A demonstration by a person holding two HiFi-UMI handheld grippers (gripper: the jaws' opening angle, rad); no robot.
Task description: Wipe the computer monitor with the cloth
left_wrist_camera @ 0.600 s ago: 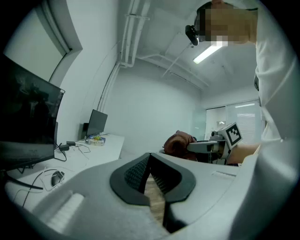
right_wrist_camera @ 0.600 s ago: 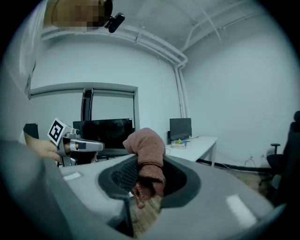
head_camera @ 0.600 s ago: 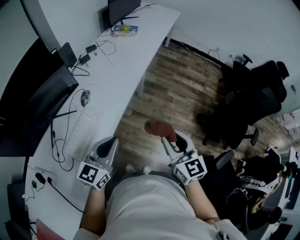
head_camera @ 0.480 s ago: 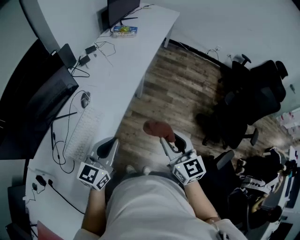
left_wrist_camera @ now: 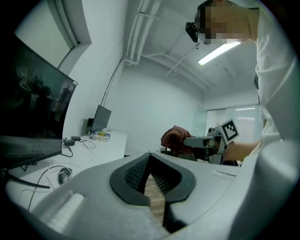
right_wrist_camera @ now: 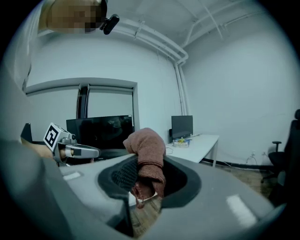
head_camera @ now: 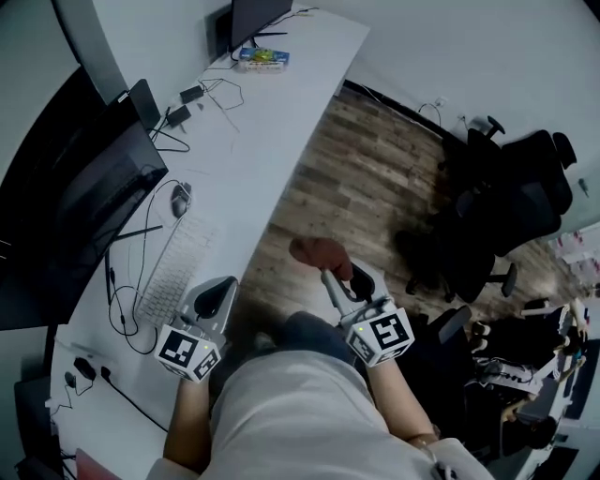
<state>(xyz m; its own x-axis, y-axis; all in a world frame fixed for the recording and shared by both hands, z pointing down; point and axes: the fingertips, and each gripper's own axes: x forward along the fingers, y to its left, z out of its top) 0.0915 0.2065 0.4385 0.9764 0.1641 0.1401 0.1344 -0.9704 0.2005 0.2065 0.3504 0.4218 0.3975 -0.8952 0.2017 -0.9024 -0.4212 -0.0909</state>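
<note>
The white desk (head_camera: 272,122) runs ahead of the left gripper (head_camera: 217,298), and the dark monitor (head_camera: 84,216) stands on it off to that gripper's left. The left gripper hovers at the desk's edge, its jaws drawn narrow with nothing between them. The right gripper (head_camera: 336,277), over the wood floor (head_camera: 375,187), clamps the brown cloth (head_camera: 319,253), which is bunched above its tips, well apart from the monitor.

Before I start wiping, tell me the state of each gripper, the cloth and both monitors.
Left gripper: shut, nothing between its jaws.
Right gripper: shut on the cloth.
Cloth: bunched, held in the air.
Near monitor: screen dark, upright on the desk, not touched.
Far monitor: screen dark.
</note>
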